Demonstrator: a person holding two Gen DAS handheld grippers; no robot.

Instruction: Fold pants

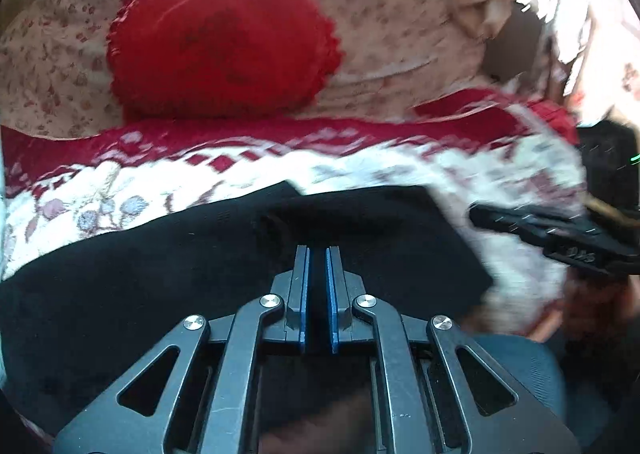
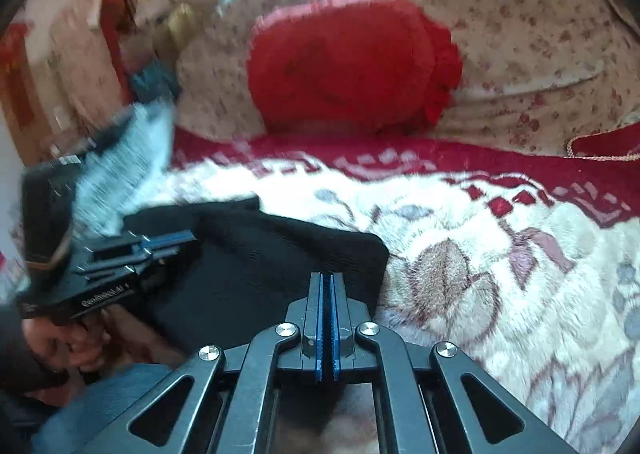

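The black pants (image 1: 168, 274) lie folded on a white, red-bordered floral blanket (image 1: 100, 190); they also show in the right wrist view (image 2: 256, 254). My left gripper (image 1: 318, 254) hovers over the pants with its blue pads nearly together, a narrow gap between them and nothing held. It also shows at the left of the right wrist view (image 2: 176, 242). My right gripper (image 2: 328, 278) is shut and empty, just by the pants' right edge. It shows blurred at the right of the left wrist view (image 1: 480, 214).
A red ruffled cushion (image 1: 224, 42) leans on a floral pillow (image 1: 400, 14) behind the blanket. A person's hand (image 2: 68, 342) holds the left gripper. Curtains and furniture stand at the far left (image 2: 80, 54).
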